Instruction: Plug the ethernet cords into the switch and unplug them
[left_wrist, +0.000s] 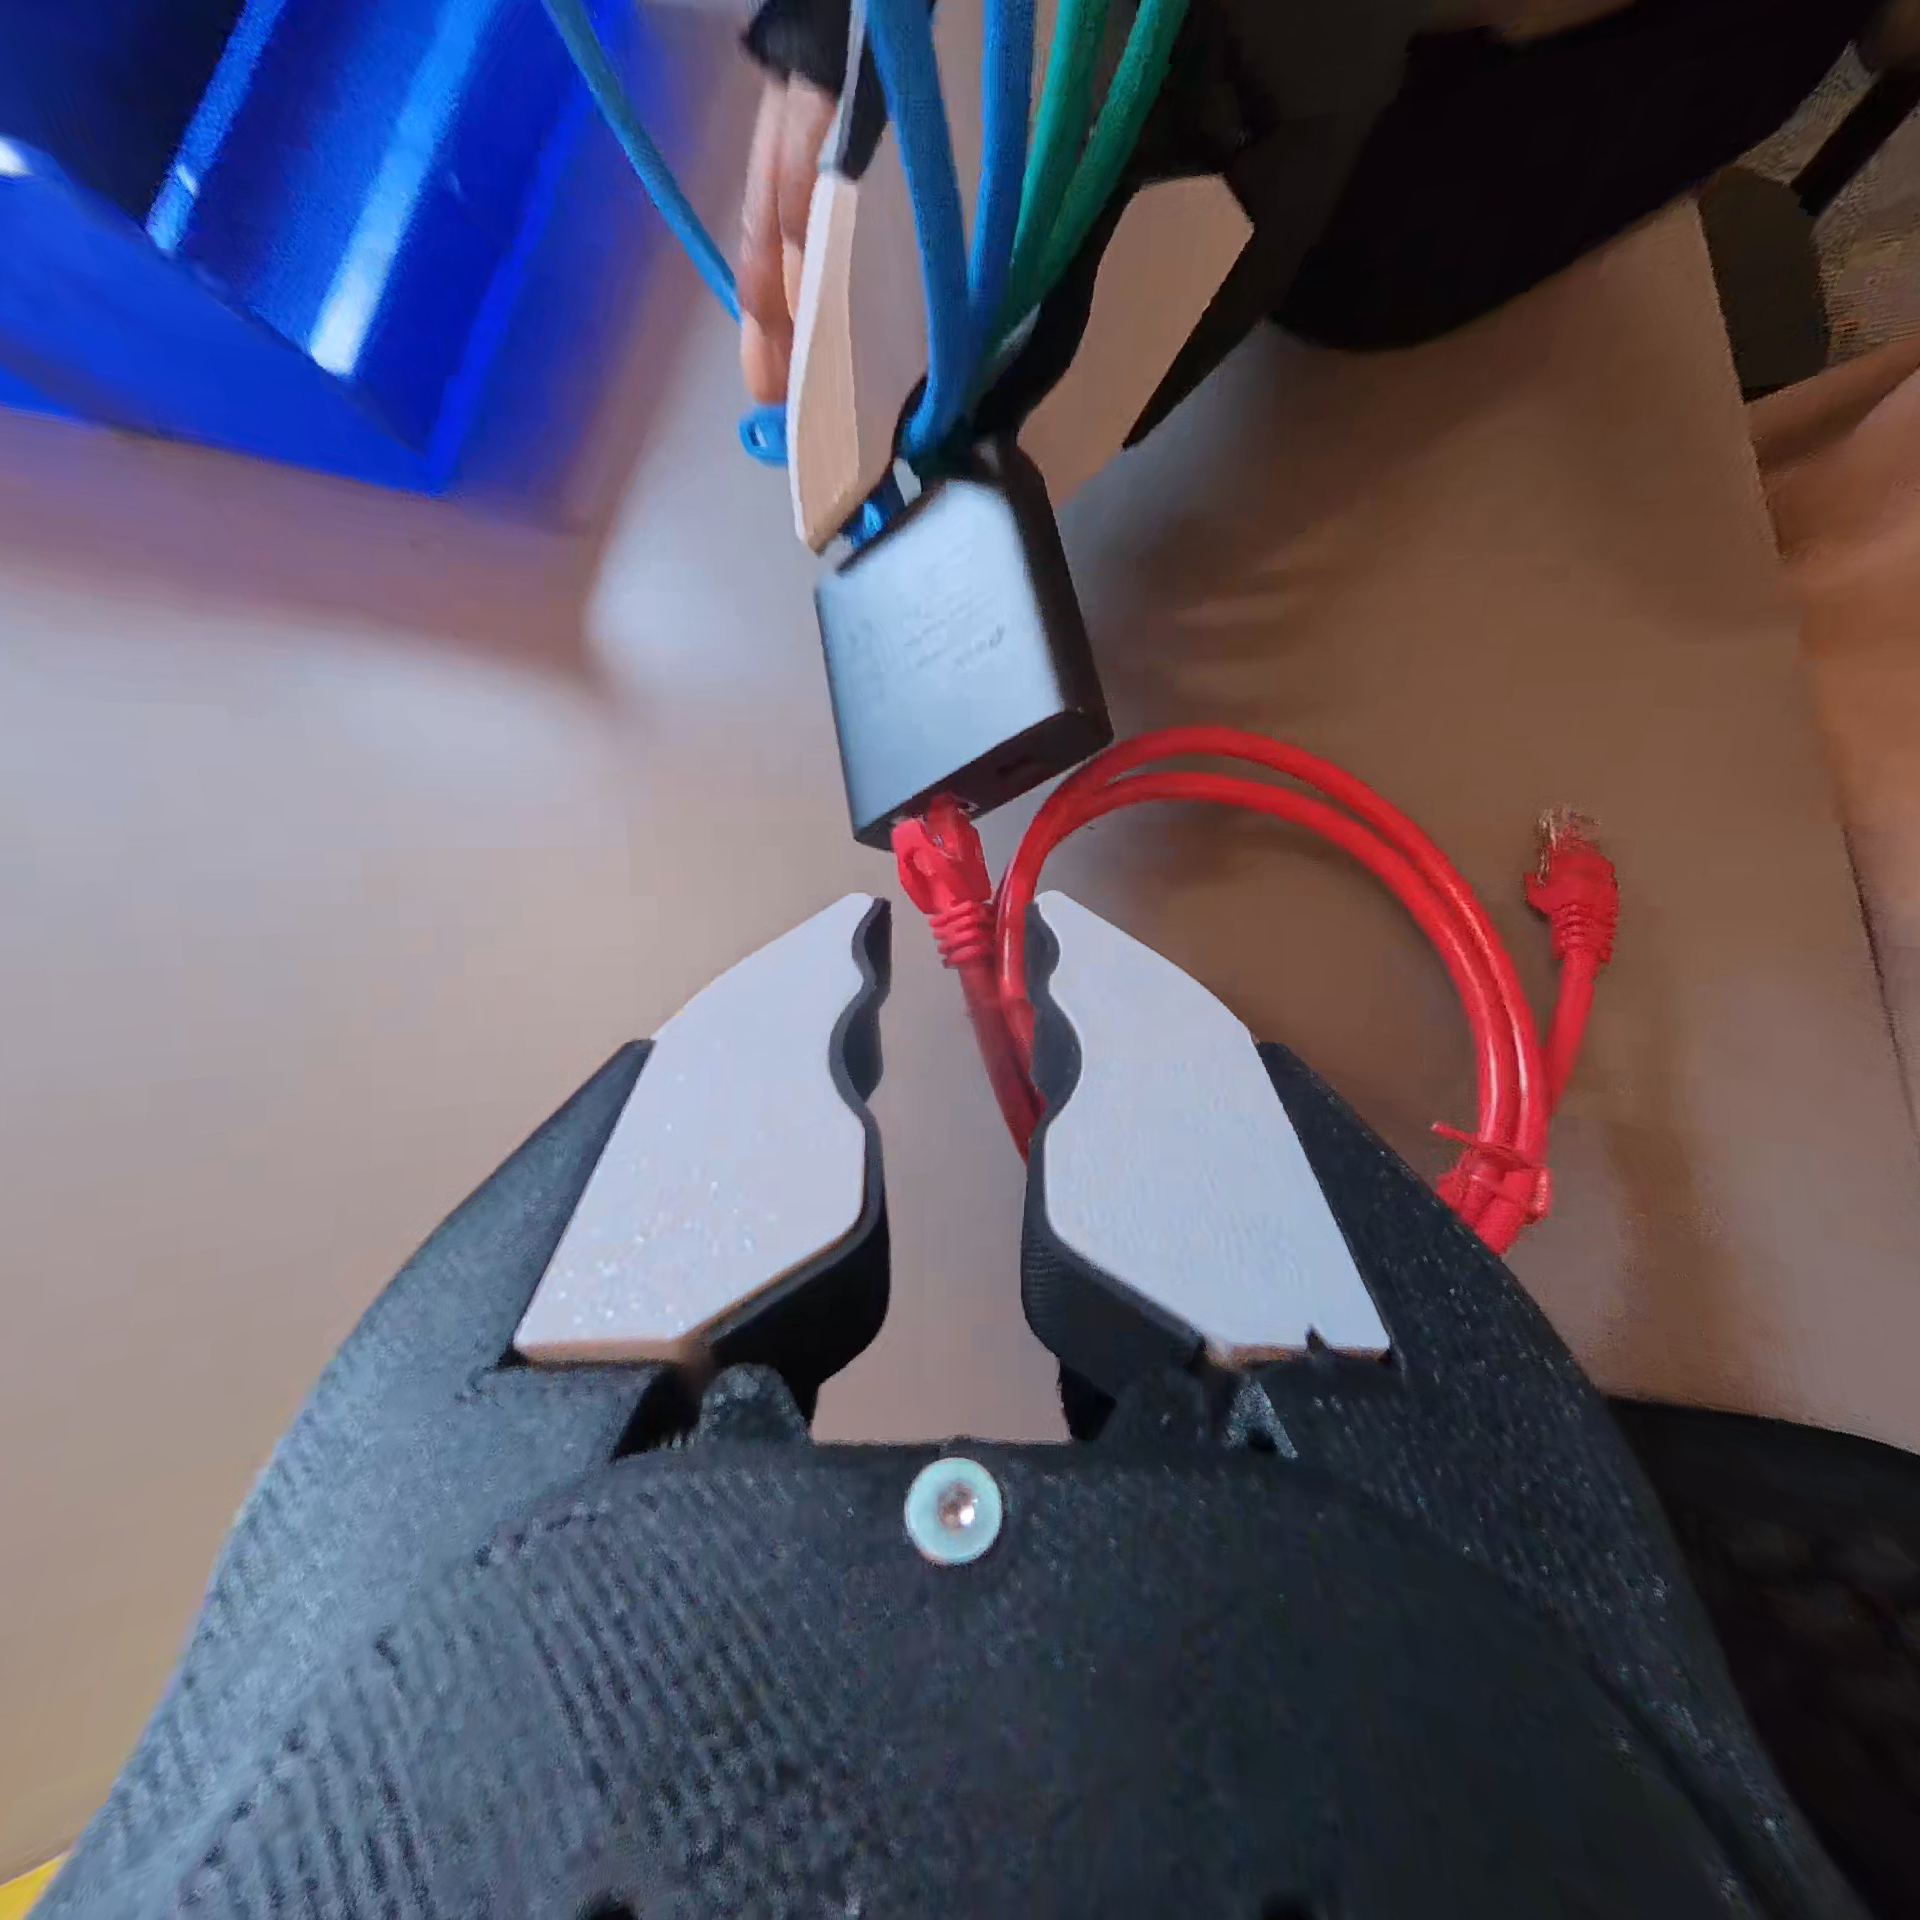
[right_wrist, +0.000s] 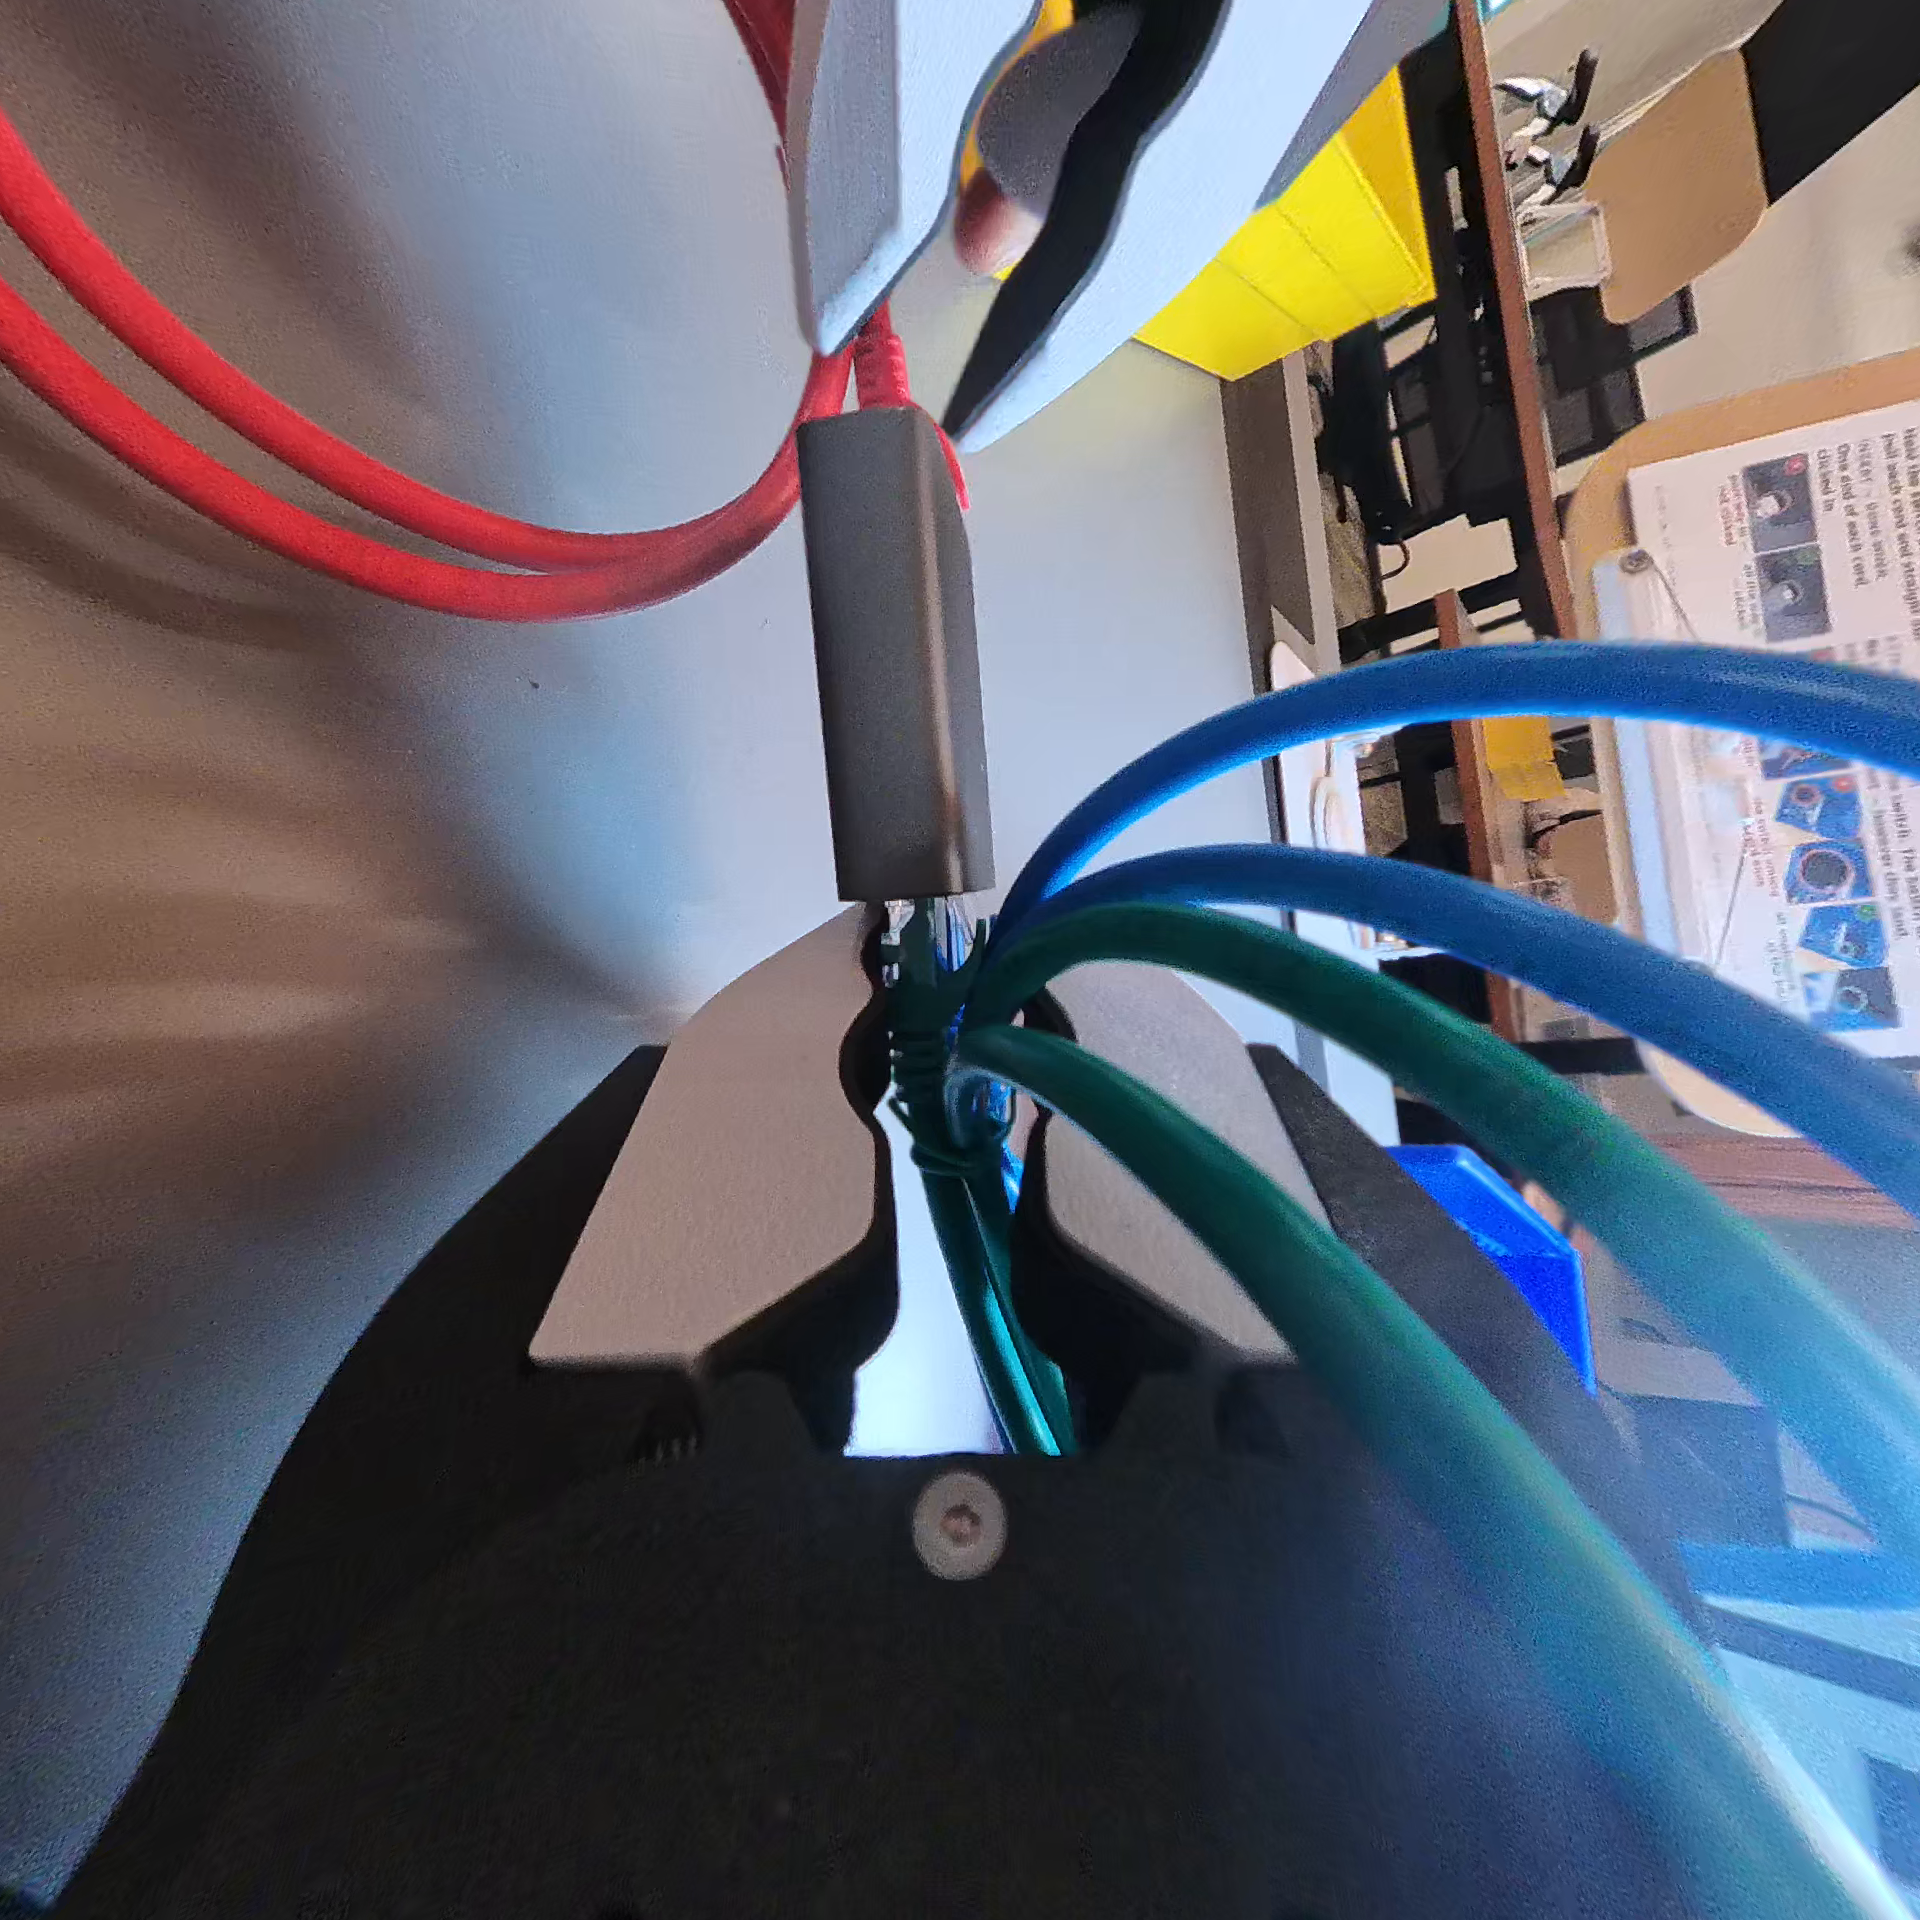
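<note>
Black bumpy left gripper (left_wrist: 961, 914) sits closest, its jaws open around the red cord (left_wrist: 1299, 800).

Behind it lies the smooth tan worktop (left_wrist: 312, 935), with a shiny blue bin (left_wrist: 312, 208) at the back. Up in the air hangs the switch (left_wrist: 951, 655), a small dark box with round corners. The right gripper (right_wrist: 961, 997) has its jaws shut on the green and blue plugs (right_wrist: 920, 997) at the far end of the switch. The red plug (left_wrist: 940, 862) looks almost out of its hole. To do this well, I think the left jaws should pinch the ribbed red plug and pull straight.
</note>
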